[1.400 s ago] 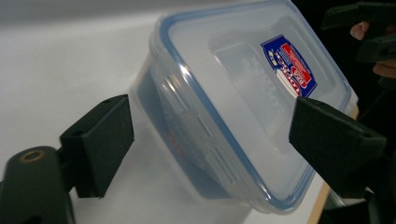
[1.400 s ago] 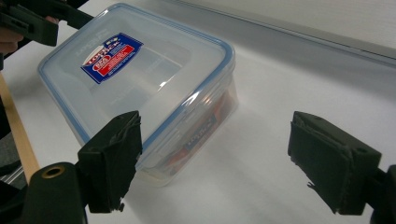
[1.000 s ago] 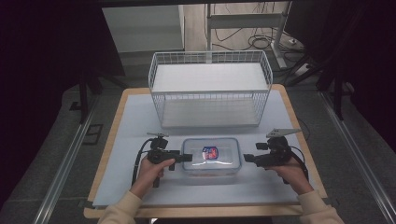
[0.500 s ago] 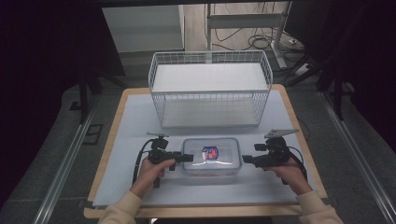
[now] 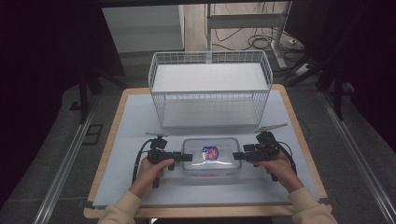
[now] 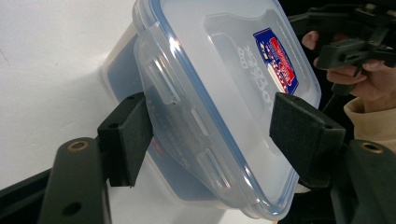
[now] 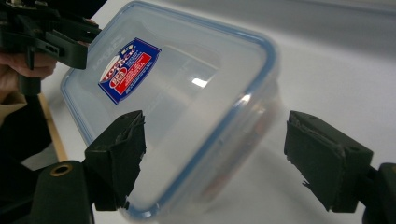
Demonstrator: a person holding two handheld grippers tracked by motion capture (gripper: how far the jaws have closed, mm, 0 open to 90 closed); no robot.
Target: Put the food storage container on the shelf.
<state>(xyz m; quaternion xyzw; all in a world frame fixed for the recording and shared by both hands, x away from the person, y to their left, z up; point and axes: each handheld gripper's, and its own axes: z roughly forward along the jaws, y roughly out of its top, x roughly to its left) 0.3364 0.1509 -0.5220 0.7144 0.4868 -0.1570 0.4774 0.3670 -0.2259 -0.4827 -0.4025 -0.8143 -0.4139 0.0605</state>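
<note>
Container: a clear plastic container (image 5: 210,158) with a rectangular body and rounded corners, closed by a transparent lid (image 6: 224,88) whose rim carries a thin blue seal line.
Label: a red, white and blue label (image 5: 211,152) sits on the lid top, toward one end; its print is too small to read.
Latches: a moulded flap on the lid's short side faces the camera in the left gripper view, folded down against the body.
Contents: something reddish shows dimly through the wall in the right gripper view; what it is cannot be told.
Container place: lower middle of the high view, resting on the pale mat (image 5: 130,126) of the table (image 5: 111,121), in front of the white wire basket (image 5: 210,88).
Left gripper: the left gripper (image 5: 187,157), held in a hand (image 5: 149,172) at lower left of centre, points at the container's left short end. In its own view the jaws stand wide apart, with the near end of the container between them; the left pad (image 6: 128,135) lies at or just beside the wall, though contact cannot be told, and the right pad is off the lid.
Right gripper: the right gripper (image 5: 237,156), held in the other hand (image 5: 280,168) at lower right of centre, points at the container's right short end. Its jaws are spread wide around that corner, both pads (image 7: 119,154) apart from the plastic, gripping nothing.
Relation: the container lies between the two grippers, one at each short end.
</note>
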